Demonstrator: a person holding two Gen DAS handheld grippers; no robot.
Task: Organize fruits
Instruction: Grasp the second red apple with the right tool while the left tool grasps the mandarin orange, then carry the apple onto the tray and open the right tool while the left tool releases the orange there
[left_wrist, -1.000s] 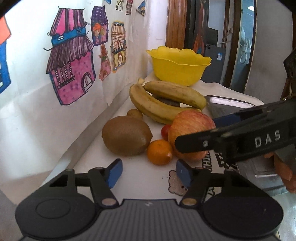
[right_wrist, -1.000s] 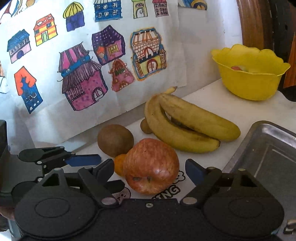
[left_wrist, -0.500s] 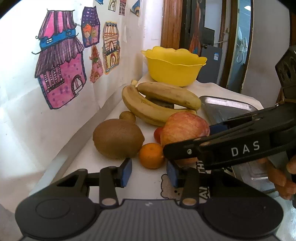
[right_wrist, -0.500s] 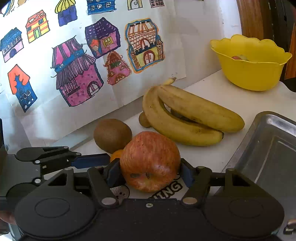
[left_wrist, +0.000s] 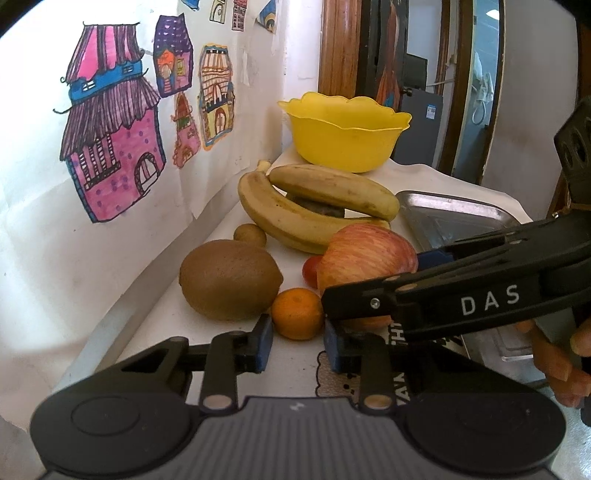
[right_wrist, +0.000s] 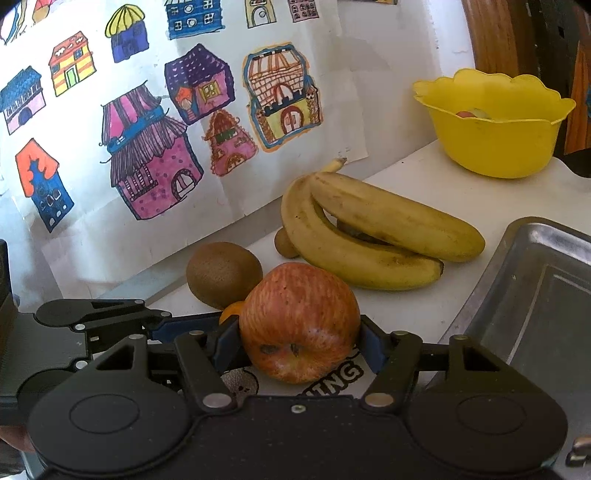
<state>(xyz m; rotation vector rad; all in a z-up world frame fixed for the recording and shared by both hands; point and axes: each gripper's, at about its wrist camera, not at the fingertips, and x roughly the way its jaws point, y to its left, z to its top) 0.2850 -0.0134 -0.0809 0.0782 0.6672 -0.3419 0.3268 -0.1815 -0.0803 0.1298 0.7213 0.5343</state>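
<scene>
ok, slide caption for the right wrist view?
Right gripper shut on apple; bananas, kiwi and yellow bowl beyond.

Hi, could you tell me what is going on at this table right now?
A person is sorting fruit with a pair of tongs in each hand. The right tongs are shut on the red apple, which looks to be low over the printed mat. The left tongs are open just in front of the small orange, gripping nothing. The kiwi and bananas lie on the table; a metal tray and yellow bowl wait beyond.
</scene>
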